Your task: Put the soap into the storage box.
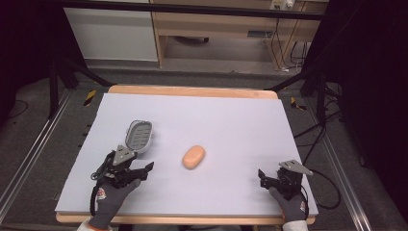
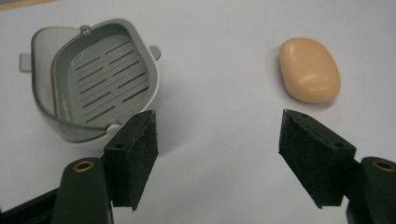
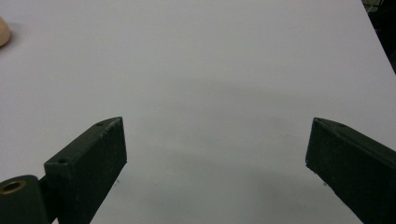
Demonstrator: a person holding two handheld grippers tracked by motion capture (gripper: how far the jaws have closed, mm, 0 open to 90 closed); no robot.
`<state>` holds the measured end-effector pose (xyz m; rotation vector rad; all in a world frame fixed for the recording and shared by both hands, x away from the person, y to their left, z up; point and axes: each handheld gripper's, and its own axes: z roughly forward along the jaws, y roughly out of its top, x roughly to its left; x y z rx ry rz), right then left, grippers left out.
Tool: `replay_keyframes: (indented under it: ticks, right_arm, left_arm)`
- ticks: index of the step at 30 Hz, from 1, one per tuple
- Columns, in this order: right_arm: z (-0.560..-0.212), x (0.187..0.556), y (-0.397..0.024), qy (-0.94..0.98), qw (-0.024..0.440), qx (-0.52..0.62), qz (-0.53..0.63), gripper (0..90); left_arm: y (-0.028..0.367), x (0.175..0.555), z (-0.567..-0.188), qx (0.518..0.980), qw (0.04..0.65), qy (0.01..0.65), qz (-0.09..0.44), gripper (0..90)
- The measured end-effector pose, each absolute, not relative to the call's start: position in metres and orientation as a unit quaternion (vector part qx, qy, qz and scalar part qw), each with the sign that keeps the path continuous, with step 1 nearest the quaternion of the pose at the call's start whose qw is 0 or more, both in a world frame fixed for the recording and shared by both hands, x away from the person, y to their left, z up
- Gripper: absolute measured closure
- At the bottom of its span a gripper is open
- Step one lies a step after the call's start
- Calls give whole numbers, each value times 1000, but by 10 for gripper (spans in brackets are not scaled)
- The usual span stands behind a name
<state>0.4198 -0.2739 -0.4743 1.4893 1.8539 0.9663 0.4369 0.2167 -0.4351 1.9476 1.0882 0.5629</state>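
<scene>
Evidently nothing is gripped: the left claw [image 1: 143,169] is held part-open, empty, facing between the grey slotted plastic soap dish [image 2: 100,79] and the peach oval soap bar [image 2: 310,70], which are set apart on the lilac tabletop [image 1: 231,120]; the right claw [image 1: 263,177] is parked wide.

The high view looks forward and down over the whole desk [image 1: 202,120]. The left gripper view sits low and close behind its claw [image 2: 217,154], facing the soap dish [image 2: 95,79] and soap [image 2: 309,70]. The right gripper view shares the soap's edge.
</scene>
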Motion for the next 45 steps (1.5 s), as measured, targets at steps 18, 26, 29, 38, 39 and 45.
replay_keyframes:
  ticks: [18, 26, 29, 38, 39, 45]
  right_arm:
    - [-474, 421, -273, 692, 284, 559, 357, 53]
    - [-474, 421, -273, 692, 282, 560, 358, 53]
    - [-474, 421, -273, 693, 282, 559, 357, 53]
    - [-474, 422, -273, 694, 281, 558, 357, 53]
    - [-474, 422, -273, 694, 281, 558, 357, 53]
    - [-474, 422, -272, 694, 279, 560, 357, 53]
  left_arm:
    - [176, 456, -413, 776, 430, 411, 211, 255]
    - [158, 466, -413, 782, 428, 405, 202, 252]
    - [151, 470, -414, 786, 426, 401, 200, 250]
    - [133, 478, -420, 802, 411, 389, 194, 246]
    - [133, 478, -420, 802, 411, 389, 194, 246]
    - [124, 483, -423, 805, 407, 389, 187, 241]
